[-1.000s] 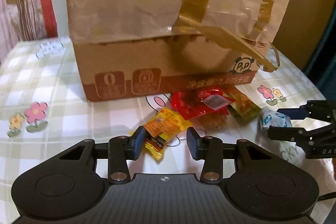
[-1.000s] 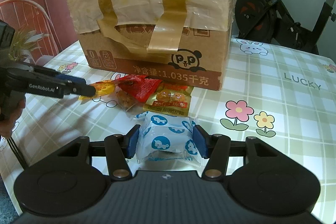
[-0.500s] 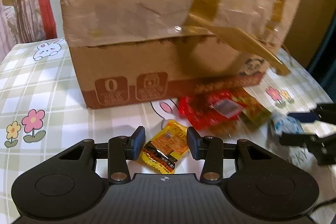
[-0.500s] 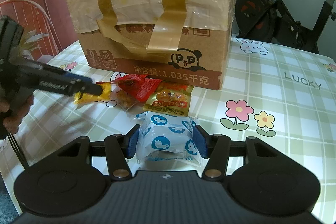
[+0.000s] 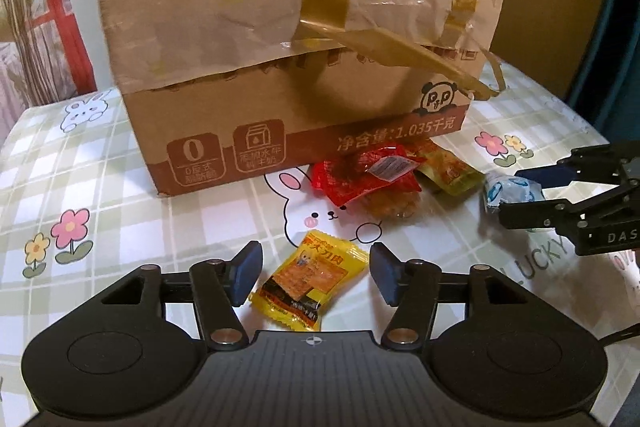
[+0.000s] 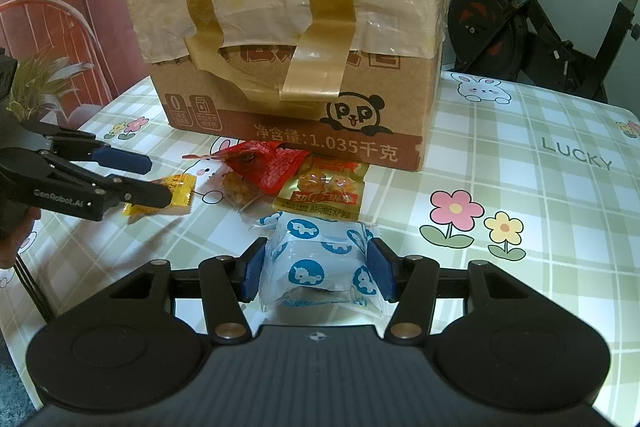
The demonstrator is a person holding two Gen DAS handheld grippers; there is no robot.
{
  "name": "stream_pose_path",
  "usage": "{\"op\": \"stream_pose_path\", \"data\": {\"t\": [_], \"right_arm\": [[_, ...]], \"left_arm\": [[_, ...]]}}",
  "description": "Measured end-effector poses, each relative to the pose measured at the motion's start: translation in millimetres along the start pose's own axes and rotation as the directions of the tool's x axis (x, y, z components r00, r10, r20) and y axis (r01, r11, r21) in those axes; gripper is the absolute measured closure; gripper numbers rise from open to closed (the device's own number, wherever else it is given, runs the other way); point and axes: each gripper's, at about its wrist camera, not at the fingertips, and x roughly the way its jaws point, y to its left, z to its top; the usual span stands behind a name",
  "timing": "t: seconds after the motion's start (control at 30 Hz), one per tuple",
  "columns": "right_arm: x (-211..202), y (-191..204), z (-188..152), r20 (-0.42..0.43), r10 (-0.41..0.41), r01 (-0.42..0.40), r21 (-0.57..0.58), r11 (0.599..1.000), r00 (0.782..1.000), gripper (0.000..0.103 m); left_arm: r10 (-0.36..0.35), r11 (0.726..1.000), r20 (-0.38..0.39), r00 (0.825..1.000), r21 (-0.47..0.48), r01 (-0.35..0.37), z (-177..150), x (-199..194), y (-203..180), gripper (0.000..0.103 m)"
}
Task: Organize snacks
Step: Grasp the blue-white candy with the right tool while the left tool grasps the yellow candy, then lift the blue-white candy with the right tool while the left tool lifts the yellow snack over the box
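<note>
Nearest, yellow snack packet (image 5: 310, 285) flat on worktop (image 5: 120, 195), between spread left gripper (image 5: 312, 277) fingers, untouched, long axis slanting toward cardboard box (image 5: 296, 67). Right gripper (image 6: 316, 269) pinching blue-white packet (image 6: 320, 263). Remaining snack pile (image 6: 288, 175) against box front.

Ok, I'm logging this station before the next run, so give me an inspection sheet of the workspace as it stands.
Surface: checked tablecloth with flowers and bunnies.
Job's things: yellow packet lying flat; blue-and-white packet; red packet, olive packet and clear snack bag piled by the box.
Clutter: taped cardboard box.
Grippers: left gripper open, jaws either side of the yellow packet, not touching; right gripper shut on the blue-and-white packet.
Cables: nothing seen.
Surroundings: exercise bike.
</note>
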Motion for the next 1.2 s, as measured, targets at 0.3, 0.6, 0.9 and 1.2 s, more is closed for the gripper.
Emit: {"op": "stream_pose_path", "data": {"t": [0.3, 0.6, 0.9, 1.2], "right_arm": [[0, 0, -1, 0.001, 0.000, 0.000, 0.002, 1.000, 1.000, 0.047], [0, 1, -2, 0.003, -0.004, 0.004, -0.001, 1.000, 1.000, 0.047], [-2, 2, -1, 0.006, -0.016, 0.016, -0.014, 1.000, 1.000, 0.050], [-23, 5, -1, 0.037, -0.024, 0.024, -0.011, 1.000, 0.999, 0.053]], "left_arm": [[0.054, 0.998, -0.031, 0.998, 0.036, -0.053, -13, 2, -1, 0.040], [0.088, 0.996, -0.009, 0.996, 0.000, -0.088, -8, 10, 2, 0.067], [0.100, 0.987, 0.016, 0.995, -0.131, -0.097, -19, -8, 4, 0.069], [0.116, 0.978, 0.078, 0.990, -0.185, -0.100, -15, -38, -1, 0.069]]}}
